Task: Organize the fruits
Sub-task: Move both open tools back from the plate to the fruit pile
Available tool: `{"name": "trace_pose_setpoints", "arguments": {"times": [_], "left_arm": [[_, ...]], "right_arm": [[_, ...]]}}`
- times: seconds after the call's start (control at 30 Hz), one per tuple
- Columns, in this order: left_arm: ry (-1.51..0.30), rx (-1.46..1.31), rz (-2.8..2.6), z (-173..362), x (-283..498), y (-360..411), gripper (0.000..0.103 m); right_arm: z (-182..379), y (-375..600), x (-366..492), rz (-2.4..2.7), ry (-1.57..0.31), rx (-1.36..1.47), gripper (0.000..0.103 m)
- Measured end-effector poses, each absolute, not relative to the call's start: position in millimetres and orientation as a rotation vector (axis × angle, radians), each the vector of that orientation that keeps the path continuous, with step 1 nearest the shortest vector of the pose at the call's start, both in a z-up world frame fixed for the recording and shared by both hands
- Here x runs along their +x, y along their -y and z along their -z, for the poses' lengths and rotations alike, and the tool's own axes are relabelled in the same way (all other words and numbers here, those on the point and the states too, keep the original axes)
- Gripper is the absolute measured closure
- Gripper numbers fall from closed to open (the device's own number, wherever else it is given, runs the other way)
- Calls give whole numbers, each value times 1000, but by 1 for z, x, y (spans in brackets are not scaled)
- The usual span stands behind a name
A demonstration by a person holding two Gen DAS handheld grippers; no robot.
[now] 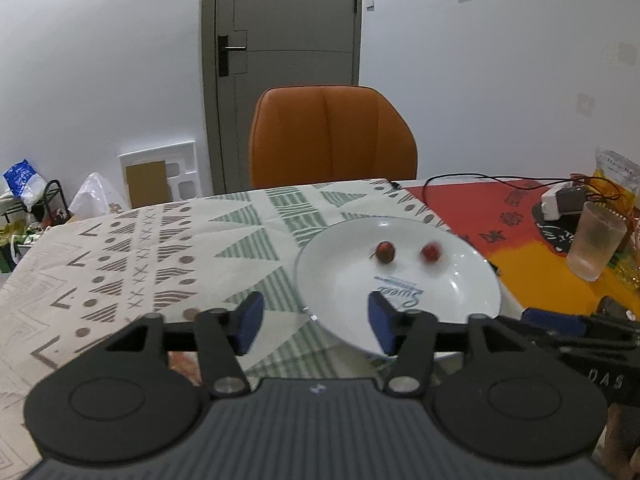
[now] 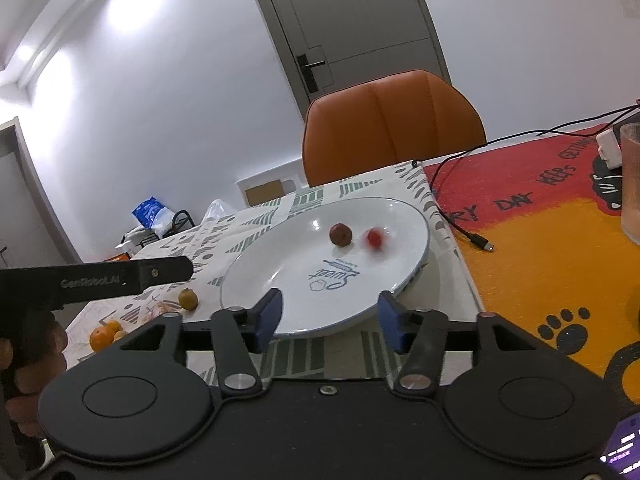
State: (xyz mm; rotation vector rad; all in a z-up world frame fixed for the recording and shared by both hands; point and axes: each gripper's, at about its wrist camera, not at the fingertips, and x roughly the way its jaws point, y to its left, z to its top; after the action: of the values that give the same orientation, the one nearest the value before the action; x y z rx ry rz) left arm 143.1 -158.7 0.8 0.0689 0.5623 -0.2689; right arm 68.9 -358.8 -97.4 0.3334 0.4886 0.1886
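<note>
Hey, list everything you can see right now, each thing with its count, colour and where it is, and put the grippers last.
plate: one, white, on the patterned cloth
small fruits: two, dark red and bright red, on the plate
loose fruits: several, orange and yellowish, on the cloth left of the plate
chair: one, orange, behind the table
cup: one, frosted, on the red and orange mat
cable: one, black, across the mat
door: one, grey, shut
left gripper: open, empty
right gripper: open, empty
</note>
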Motion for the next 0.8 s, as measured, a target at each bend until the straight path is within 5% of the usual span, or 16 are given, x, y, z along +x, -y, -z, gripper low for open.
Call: {"name": "trace_pose_setpoints", "arguments": {"times": [0.17, 0.8], "left_arm": [[-548, 50, 228, -3, 137, 139, 22], [-574, -31, 96, 5, 118, 65, 14]], "right_arm": [[95, 351, 69, -188, -484, 323, 33], [89, 306, 74, -246, -502, 265, 15]]}}
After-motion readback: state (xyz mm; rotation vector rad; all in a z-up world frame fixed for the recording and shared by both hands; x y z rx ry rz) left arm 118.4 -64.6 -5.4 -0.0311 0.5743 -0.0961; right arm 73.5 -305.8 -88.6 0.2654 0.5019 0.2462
